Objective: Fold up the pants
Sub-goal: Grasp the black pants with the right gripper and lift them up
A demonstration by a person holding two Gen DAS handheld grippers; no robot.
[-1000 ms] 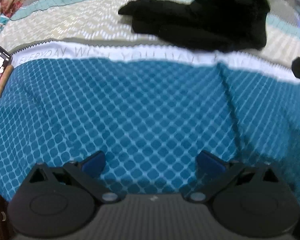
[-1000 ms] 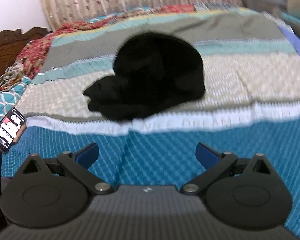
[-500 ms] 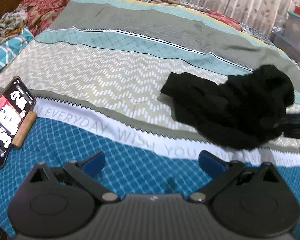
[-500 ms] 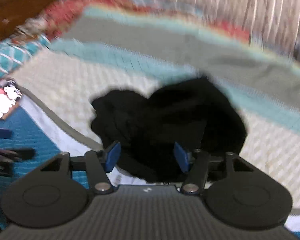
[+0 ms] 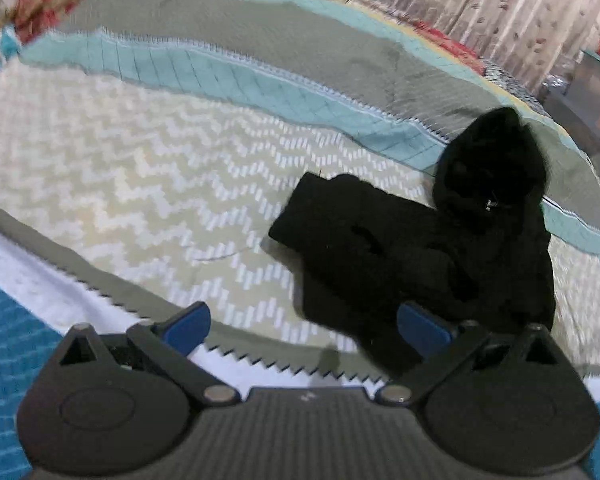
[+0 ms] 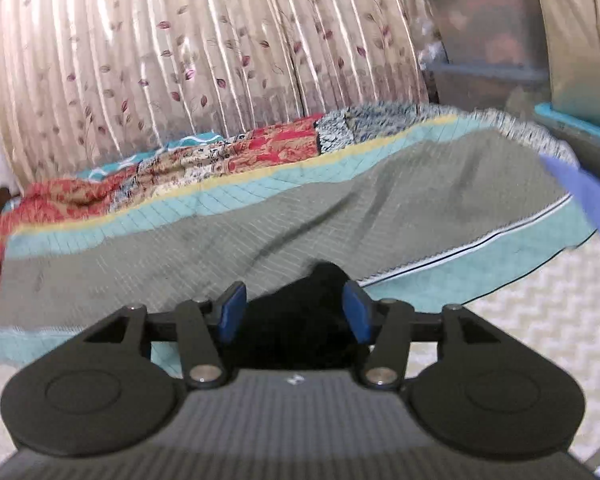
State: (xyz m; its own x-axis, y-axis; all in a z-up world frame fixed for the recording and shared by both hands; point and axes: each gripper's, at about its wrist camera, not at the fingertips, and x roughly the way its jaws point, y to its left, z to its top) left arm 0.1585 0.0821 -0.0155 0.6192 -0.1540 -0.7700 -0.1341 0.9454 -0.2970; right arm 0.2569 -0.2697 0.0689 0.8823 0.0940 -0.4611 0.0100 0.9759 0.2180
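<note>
We see the black pants point(image 5: 412, 248) lying crumpled on the bed, their long axis slanting from a flat squared end low on the left up to a raised peak on the right in our left wrist view. Our right gripper point(image 6: 294, 312) has closed on a bunch of the black cloth, its blue pads pressed against both sides. Our left gripper point(image 5: 300, 326) is spread wide with nothing between its fingers, one pad just in front of the near edge of the pants. The bedspread point(image 5: 140, 176) is banded in cream zigzag, teal, grey and blue. A leaf-print curtain point(image 6: 180, 60) hangs behind the bed, plastic storage bins point(image 6: 488, 40) stacked beside it.
</note>
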